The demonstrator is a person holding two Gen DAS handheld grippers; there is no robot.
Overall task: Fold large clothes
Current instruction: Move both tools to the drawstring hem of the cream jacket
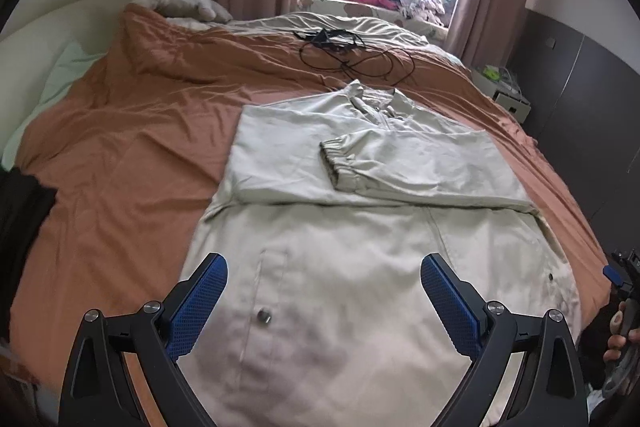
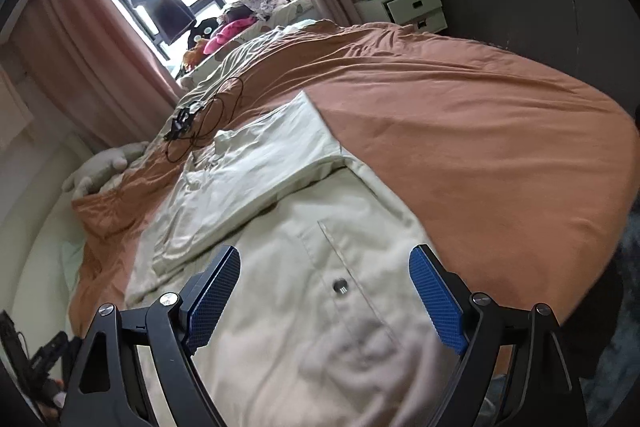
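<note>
Now mid-fold: beige jacket [image 1: 360,247] lies flat on bed [image 1: 132,147], both sleeves [image 1: 400,163] already crossed over chest, hem end nearest. Left gripper [image 1: 324,291] and right gripper [image 2: 325,283] hover just above hem area, fingers spread wide, holding nothing. Next move, likely: each pinches 1 hem corner, lifts, carries bottom half up toward collar [image 1: 372,99]; fabric limp, may sag between grips. Containers: white drawer unit [image 2: 416,7] beside bed, contents not visible.

One beige jacket [image 1: 360,267] lies on one bed with an orange cover [image 1: 140,147]. There are two grippers, left [image 1: 324,267] and right [image 2: 324,259], one tangled black cable [image 1: 352,55], one pale pillow [image 1: 176,3] and one white drawer unit [image 2: 412,7].
</note>
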